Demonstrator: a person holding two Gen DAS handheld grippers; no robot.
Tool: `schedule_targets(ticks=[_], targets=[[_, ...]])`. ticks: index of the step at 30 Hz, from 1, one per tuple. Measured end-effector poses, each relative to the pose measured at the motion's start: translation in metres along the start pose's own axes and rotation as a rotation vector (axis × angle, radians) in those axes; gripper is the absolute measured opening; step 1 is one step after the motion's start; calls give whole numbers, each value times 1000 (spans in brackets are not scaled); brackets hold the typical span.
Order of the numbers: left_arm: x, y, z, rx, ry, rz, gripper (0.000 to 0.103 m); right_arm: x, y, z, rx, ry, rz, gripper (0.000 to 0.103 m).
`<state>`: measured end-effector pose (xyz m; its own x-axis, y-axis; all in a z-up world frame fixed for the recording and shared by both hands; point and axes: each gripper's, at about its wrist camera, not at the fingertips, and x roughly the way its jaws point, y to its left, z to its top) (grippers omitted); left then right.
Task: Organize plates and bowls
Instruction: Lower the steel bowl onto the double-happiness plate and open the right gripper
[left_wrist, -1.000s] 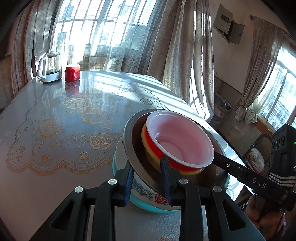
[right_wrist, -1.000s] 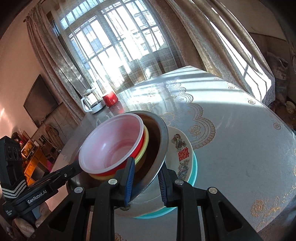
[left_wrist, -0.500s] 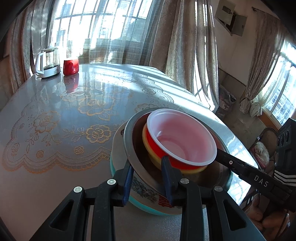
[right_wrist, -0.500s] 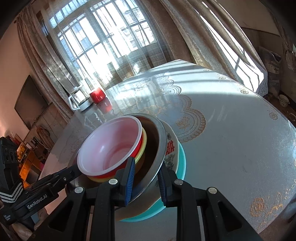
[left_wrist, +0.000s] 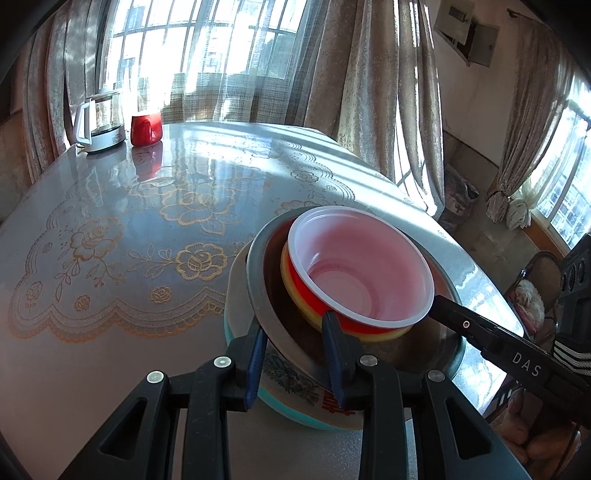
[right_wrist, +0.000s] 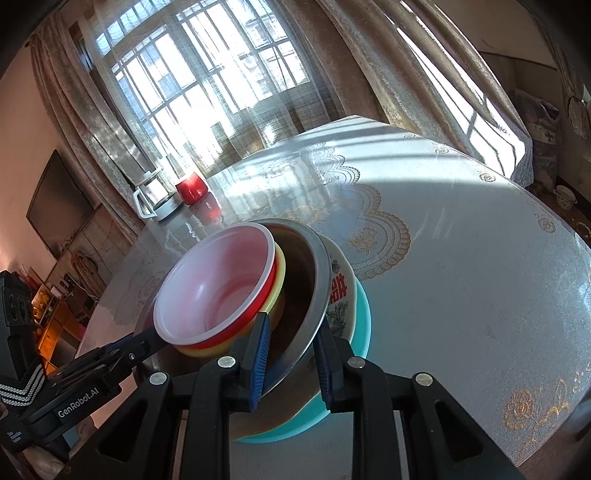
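Observation:
A steel bowl (left_wrist: 424, 350) holds a nested yellow bowl (left_wrist: 384, 334), a red bowl (left_wrist: 354, 325) and a white bowl (left_wrist: 354, 280). It sits over a patterned plate (left_wrist: 291, 373) and a teal plate (left_wrist: 295, 417). My left gripper (left_wrist: 293, 328) is shut on the steel bowl's near rim, one finger inside and one outside. My right gripper (right_wrist: 291, 328) is shut on the opposite rim of the steel bowl (right_wrist: 306, 273). Each gripper shows in the other's view: the right gripper (left_wrist: 439, 306) and the left gripper (right_wrist: 147, 339). Whether the teal plate (right_wrist: 364, 321) rests on the table is unclear.
The round table (left_wrist: 110, 258) has a glossy lace-patterned cover. A glass kettle (left_wrist: 99, 122) and a red mug (left_wrist: 146, 123) stand at its far edge by the curtained window. The stack lies near the table's right edge, with a chair (left_wrist: 532, 288) beyond it.
Both grippers and the bowl stack have sunk slightly toward the table. Both grips on the steel bowl's rim look the same.

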<state>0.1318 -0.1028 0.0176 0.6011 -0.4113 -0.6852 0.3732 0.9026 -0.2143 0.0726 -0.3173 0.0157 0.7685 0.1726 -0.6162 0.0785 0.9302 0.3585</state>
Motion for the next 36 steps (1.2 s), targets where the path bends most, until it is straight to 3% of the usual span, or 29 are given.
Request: schedule_targets(ticks=[27,36], targets=[[1,2,-4,-22,4,34,31,-2,4,-3,-38,-24,-32,22],[-9,11,-8,-57,-36,42,37,-6,-7,-1,34,-16,9,24]])
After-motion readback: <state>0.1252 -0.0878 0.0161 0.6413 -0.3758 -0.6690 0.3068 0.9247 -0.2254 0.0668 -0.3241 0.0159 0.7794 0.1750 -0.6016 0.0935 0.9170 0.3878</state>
